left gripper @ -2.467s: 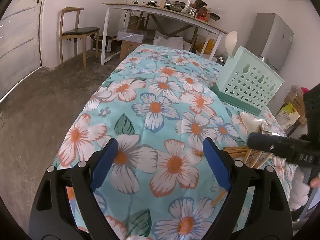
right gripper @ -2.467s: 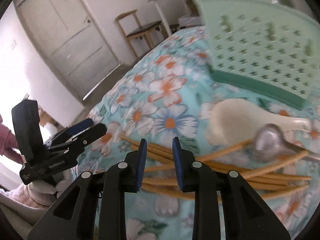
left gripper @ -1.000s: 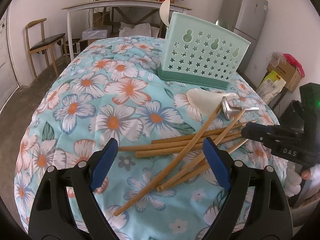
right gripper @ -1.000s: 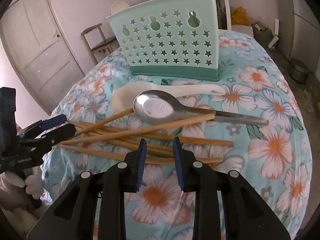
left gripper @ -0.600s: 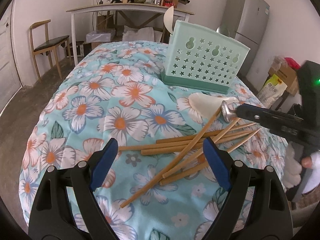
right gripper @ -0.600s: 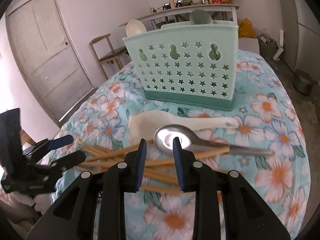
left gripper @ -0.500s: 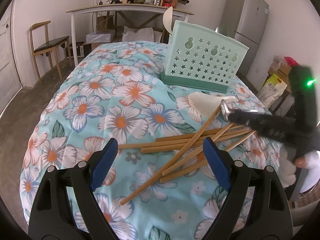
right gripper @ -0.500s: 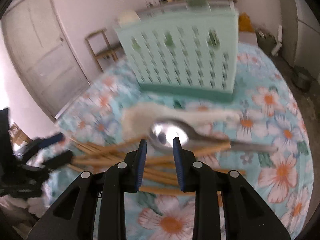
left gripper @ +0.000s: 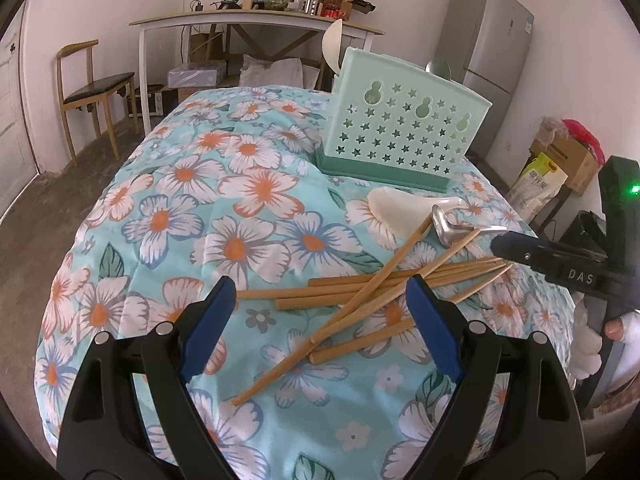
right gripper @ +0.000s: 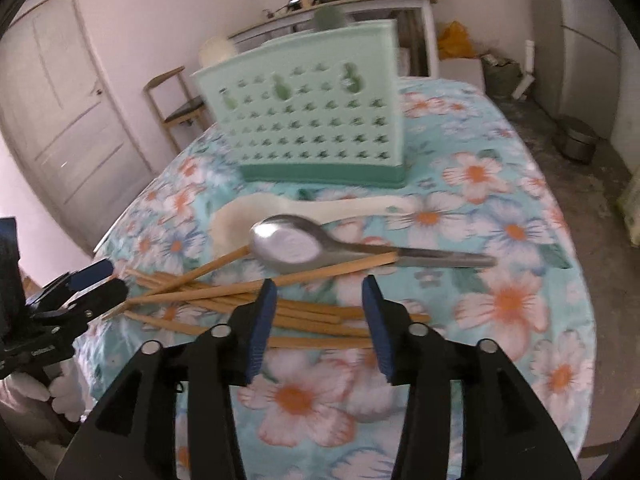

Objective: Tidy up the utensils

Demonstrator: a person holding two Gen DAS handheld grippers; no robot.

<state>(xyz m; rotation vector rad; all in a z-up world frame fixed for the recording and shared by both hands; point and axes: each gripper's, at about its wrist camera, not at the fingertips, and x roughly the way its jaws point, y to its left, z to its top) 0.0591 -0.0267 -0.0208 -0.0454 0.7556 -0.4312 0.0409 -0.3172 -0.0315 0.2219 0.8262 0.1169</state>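
Several wooden chopsticks [left gripper: 360,288] [right gripper: 304,316] lie crossed in a loose pile on the floral tablecloth. A metal spoon [right gripper: 296,242] [left gripper: 450,230] rests on top of them, and a white spoon [right gripper: 256,210] [left gripper: 396,204] lies just behind it. The mint green utensil holder [left gripper: 400,136] [right gripper: 316,120] stands upright further back, with a white spoon and a metal spoon sticking out of it. My left gripper [left gripper: 320,320] hangs open above the near ends of the chopsticks. My right gripper [right gripper: 320,316] hovers over the pile, its jaws opening with nothing held between them.
The table [left gripper: 160,216] is covered by a blue flowered cloth and drops off at its rounded edges. Behind it stand a wooden chair [left gripper: 92,84], a white worktable [left gripper: 248,28] with clutter, and a grey fridge [left gripper: 492,32]. A door [right gripper: 60,120] is at the left.
My right gripper's jaws have spread apart from nearly shut and it has shifted slightly over the chopstick pile. My left gripper has stayed open and still.
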